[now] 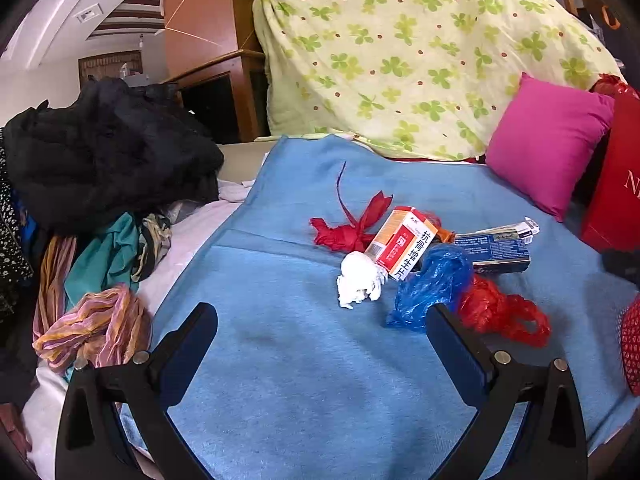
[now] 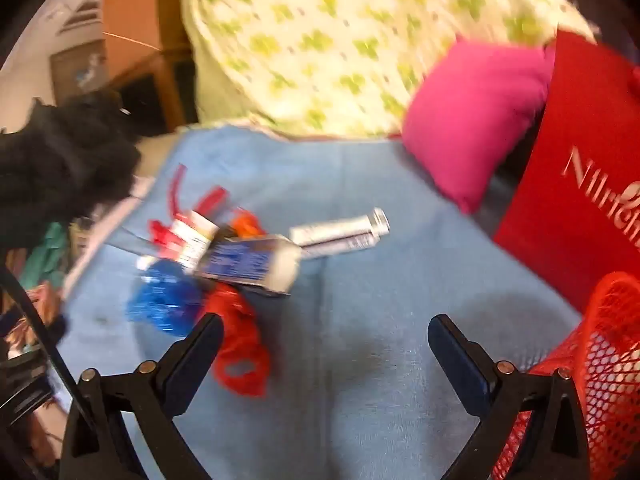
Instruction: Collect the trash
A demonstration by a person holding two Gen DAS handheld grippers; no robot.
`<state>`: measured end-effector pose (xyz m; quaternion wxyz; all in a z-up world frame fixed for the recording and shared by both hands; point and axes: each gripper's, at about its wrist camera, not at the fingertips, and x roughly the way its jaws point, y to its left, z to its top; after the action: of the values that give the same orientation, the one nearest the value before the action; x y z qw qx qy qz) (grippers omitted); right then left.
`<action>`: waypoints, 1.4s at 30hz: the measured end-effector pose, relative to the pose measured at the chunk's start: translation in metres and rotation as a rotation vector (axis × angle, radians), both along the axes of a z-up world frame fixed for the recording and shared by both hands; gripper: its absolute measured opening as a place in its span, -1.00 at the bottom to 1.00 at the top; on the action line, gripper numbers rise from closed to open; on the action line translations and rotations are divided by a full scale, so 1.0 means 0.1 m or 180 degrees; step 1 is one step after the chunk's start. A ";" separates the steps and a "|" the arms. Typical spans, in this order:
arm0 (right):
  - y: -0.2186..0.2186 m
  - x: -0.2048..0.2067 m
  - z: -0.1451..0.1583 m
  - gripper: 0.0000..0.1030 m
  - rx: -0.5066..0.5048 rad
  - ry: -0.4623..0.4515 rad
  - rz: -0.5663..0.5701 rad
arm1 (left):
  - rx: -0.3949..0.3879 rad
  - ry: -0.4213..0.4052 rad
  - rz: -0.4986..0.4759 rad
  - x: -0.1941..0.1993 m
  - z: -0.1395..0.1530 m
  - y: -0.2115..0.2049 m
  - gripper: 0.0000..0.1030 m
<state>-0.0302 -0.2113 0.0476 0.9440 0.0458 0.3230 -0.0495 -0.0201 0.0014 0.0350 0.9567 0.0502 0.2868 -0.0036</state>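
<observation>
Trash lies in a pile on a blue blanket [image 1: 288,360]: a white tissue wad [image 1: 358,282], a red-and-white medicine box [image 1: 402,242], a crumpled blue bag [image 1: 434,286], a red bag [image 1: 500,314], a red ribbon scrap [image 1: 352,228] and a blue carton [image 1: 496,250]. My left gripper [image 1: 322,320] is open and empty, just short of the pile. The right wrist view is blurred; it shows the blue bag [image 2: 164,300], the red bag [image 2: 240,344], the blue carton [image 2: 248,262] and a silver tube [image 2: 340,232]. My right gripper [image 2: 326,332] is open and empty beside the red bag.
A red mesh basket [image 2: 608,368] stands at the right. A red paper bag [image 2: 580,184] and a pink cushion [image 1: 548,140] sit behind it. A clover-print sheet [image 1: 400,48] covers the back. Black clothing [image 1: 104,152] and scarves [image 1: 92,324] are heaped at the left.
</observation>
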 end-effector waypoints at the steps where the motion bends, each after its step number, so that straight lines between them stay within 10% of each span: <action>1: 0.07 -0.15 0.07 1.00 0.0003 -0.0138 0.0022 | 0.0004 -0.0014 0.0013 -0.01 0.01 0.00 1.00; 7: 0.26 -0.87 0.26 1.00 -0.0113 -0.0888 0.0238 | 0.0005 -0.0112 0.0061 -0.08 0.04 0.03 1.00; 42: 0.29 -0.62 0.06 1.00 -0.0140 -0.0477 0.0223 | 0.0140 -0.0124 -0.0117 -0.23 0.07 -0.16 1.00</action>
<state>-0.0922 -0.1826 0.0532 0.9675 0.0174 0.2517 -0.0199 -0.0436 -0.0143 0.0416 0.9605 0.0764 0.2672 -0.0139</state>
